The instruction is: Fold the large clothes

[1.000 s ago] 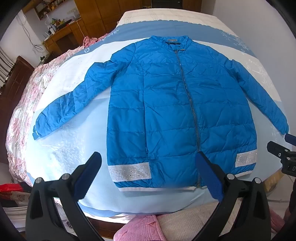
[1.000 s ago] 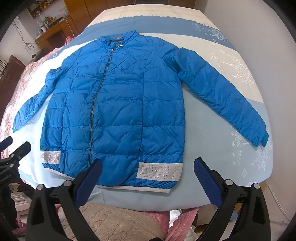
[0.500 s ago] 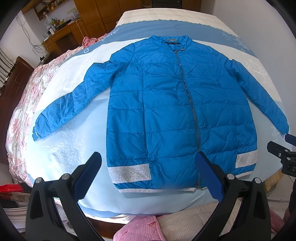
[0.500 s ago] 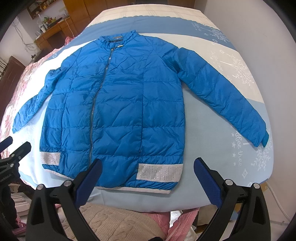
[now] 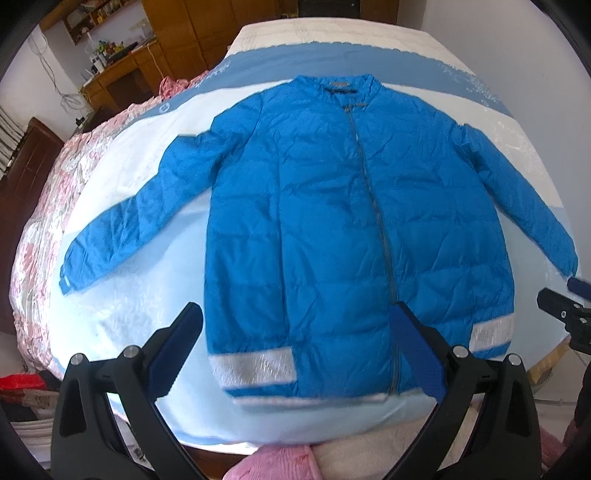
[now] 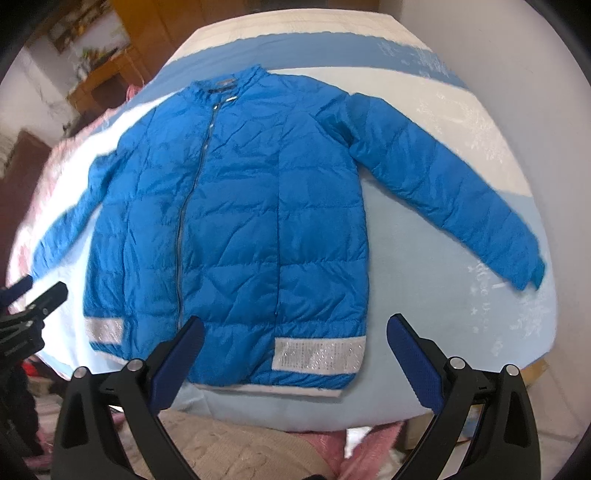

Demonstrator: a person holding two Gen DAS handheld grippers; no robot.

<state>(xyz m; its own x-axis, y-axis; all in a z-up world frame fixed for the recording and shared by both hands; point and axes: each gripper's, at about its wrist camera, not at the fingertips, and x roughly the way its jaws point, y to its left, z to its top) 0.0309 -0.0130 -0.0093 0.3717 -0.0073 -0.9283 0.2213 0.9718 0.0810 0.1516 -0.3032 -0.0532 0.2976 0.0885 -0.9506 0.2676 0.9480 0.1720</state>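
Observation:
A blue quilted jacket [image 5: 332, 221] [image 6: 236, 221] lies flat on the bed, zipped, collar at the far end, both sleeves spread outward, silver bands at the hem. My left gripper [image 5: 295, 325] hovers open above the hem's left half, holding nothing. Over the hem's right half, my right gripper [image 6: 293, 328] is likewise open and holds nothing. Each gripper shows at the edge of the other's view: the right gripper [image 5: 565, 317] and the left gripper [image 6: 33, 306].
The bed [image 5: 110, 314] has a pale blue and white cover, with a pink floral quilt [image 5: 44, 206] along its left side. Wooden cabinets [image 5: 177, 33] stand beyond. Pink and beige clothing [image 6: 236, 446] is piled below the bed's near edge. A white wall [image 6: 517, 55] lies on the right.
Both grippers have moved forward a little over the jacket's hem; the views are now slightly blurred. The jacket has not moved and both grippers stay open.

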